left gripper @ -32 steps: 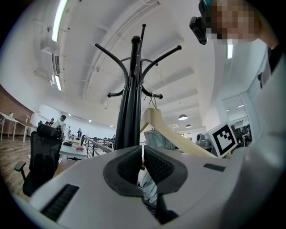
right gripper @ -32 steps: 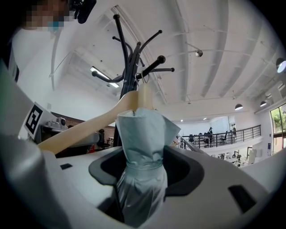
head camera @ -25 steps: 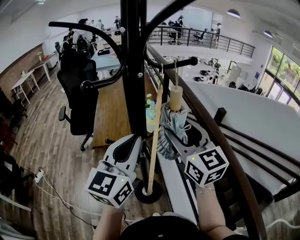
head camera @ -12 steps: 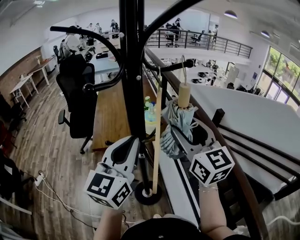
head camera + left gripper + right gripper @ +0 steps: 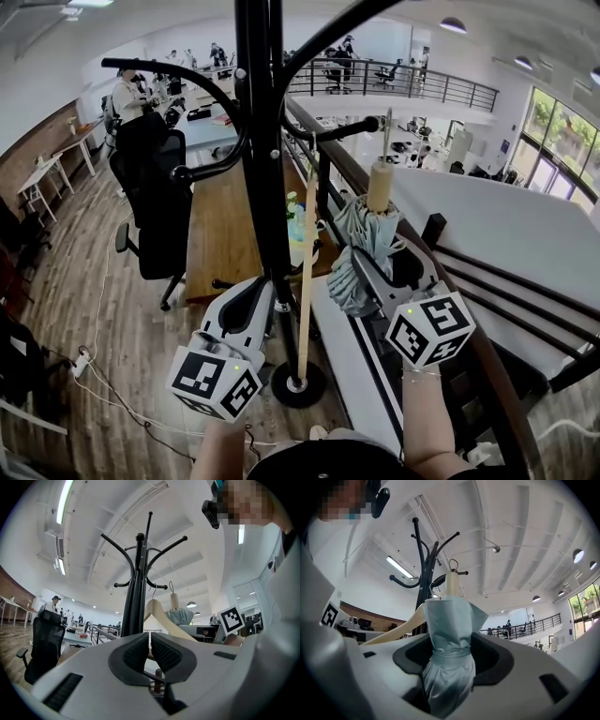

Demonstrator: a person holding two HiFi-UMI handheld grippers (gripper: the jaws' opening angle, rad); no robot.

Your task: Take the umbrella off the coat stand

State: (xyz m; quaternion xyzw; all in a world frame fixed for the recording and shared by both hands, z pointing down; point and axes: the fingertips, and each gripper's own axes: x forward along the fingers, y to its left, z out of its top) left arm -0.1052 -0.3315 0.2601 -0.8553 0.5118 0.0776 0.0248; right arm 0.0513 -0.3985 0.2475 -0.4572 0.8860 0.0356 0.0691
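Head view first: the black metal coat stand (image 5: 261, 141) fills the middle. The umbrella (image 5: 361, 246) hangs to its right, long axis near upright, handle end on top. It's folded pale blue fabric, soft and pleated, under a smooth beige cylindrical handle (image 5: 379, 186). A thin cord loop (image 5: 386, 141) runs from the handle to the knobbed tip of a curved hook arm (image 5: 342, 129). I can't tell whether the loop is clear of it. My right gripper (image 5: 370, 277) has the fabric bundle low down, so that hand does the work. The left gripper (image 5: 267, 295) sits beside the pole, apart from the umbrella, with a pale wooden hanger (image 5: 307, 253) between them.

Left gripper view: the ribbed pads are nearly together with only a sliver of gap and nothing in it. The umbrella shows off to the right, beyond the hanger's shoulder.

Right gripper view: the jaws are closed onto the gathered cloth at its tied waist, and the fabric bulges above and below the pads. The handle rises straight ahead, loop at its top. I reckon the lift goes up and outward along that hook tip.
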